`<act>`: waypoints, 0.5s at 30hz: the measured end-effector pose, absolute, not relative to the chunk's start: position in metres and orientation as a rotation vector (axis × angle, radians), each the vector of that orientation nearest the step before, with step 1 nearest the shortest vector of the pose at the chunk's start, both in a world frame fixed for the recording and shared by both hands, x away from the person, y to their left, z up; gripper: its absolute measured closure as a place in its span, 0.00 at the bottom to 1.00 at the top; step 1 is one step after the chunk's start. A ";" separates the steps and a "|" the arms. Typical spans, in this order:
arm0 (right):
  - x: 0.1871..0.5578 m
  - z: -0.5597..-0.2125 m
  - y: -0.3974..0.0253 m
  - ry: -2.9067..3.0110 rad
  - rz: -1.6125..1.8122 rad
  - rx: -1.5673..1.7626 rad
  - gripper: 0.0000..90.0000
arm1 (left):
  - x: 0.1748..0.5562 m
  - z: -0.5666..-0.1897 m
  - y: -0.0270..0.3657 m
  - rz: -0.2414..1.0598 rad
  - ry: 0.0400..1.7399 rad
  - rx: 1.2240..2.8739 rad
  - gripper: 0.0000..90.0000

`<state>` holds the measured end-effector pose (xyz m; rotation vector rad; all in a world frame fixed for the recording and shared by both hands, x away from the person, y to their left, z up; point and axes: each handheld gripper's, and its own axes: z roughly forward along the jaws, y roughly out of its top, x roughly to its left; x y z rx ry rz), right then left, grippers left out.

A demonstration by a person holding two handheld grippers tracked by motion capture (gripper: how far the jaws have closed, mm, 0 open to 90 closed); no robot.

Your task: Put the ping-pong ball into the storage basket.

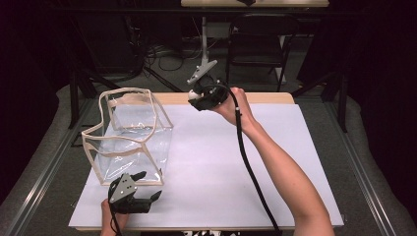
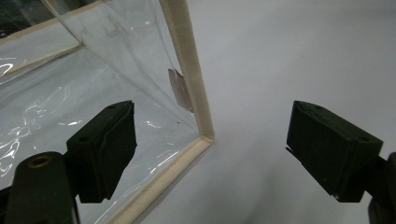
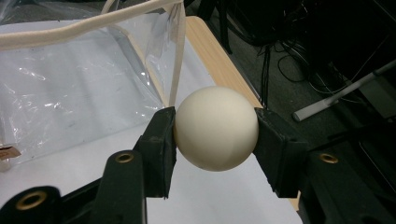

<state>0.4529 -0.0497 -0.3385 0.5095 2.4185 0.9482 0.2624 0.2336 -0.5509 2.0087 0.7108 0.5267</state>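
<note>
My right claw grips a smooth cream-white ball, one jaw pressed on each side, held up over the far edge of the table. A clear plastic box-shaped bag with cream fabric trim stands on the white sheet at the left, mouth up, well apart from the ball. My left claw sits low at the near edge, jaws spread wide and holding nothing. The bag's near bottom corner lies between those jaws, not touched.
</note>
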 end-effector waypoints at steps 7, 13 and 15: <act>0.454 -0.337 -0.044 2.424 0.940 0.496 0.57 | 0.262 -0.551 0.234 0.524 0.710 2.010 0.18; 0.455 -0.335 -0.038 2.430 0.939 0.486 0.57 | 0.263 -0.551 0.234 0.521 0.710 2.007 0.18; 0.455 -0.335 -0.036 2.429 0.938 0.486 0.57 | 0.263 -0.551 0.234 0.522 0.709 2.010 0.18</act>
